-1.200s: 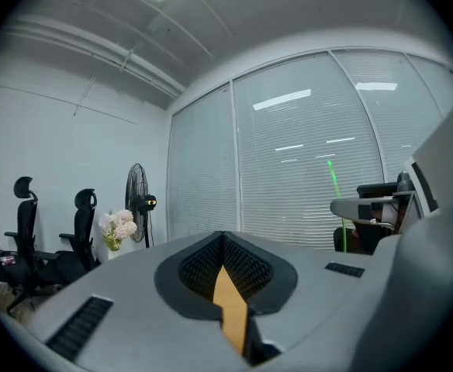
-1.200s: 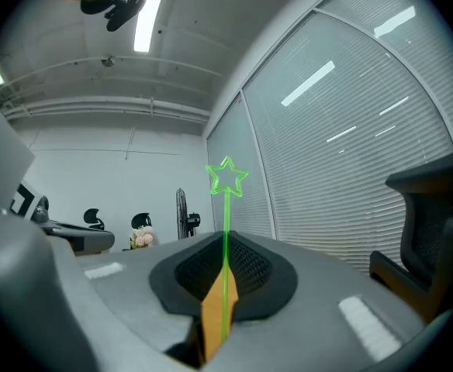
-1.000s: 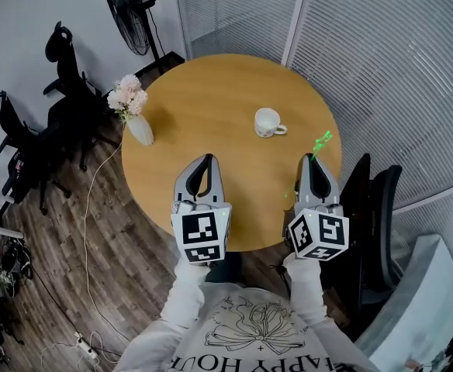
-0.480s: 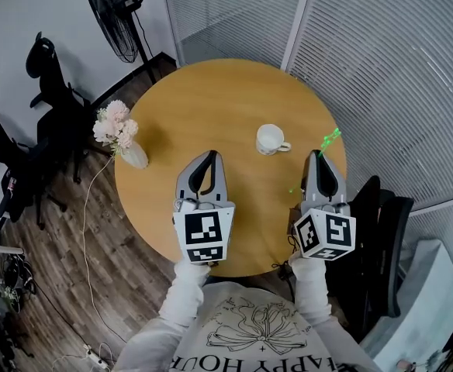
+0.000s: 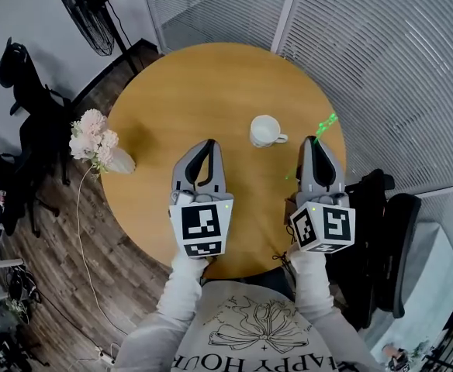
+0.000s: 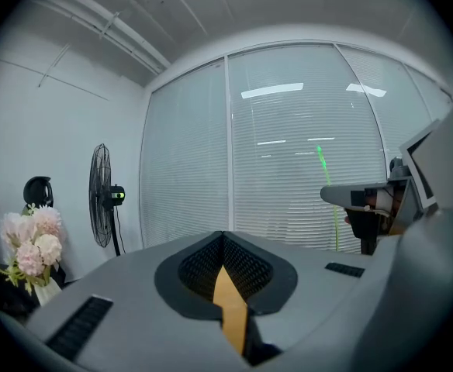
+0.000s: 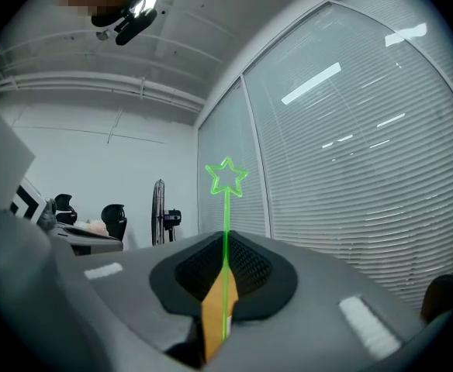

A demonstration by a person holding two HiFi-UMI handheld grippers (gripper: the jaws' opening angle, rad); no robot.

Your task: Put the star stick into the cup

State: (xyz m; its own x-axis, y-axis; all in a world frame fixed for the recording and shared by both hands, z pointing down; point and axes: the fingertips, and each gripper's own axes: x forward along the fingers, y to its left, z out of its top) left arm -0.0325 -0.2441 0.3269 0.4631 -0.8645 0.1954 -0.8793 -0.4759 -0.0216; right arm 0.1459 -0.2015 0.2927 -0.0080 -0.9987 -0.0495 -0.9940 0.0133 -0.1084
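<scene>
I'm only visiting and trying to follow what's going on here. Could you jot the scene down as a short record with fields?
Setting: round wooden table
Right gripper: shut on the green star stick, star end away from jaws
Left gripper: shut, holding nothing
Cup: white, upright on the table, nearer the right gripper, stick not yet inside
Also: vase of pink flowers at the table's left edge

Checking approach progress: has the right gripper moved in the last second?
Yes. Measured against the cup, the right gripper holding the star stick has moved forward, away from the person.
</scene>
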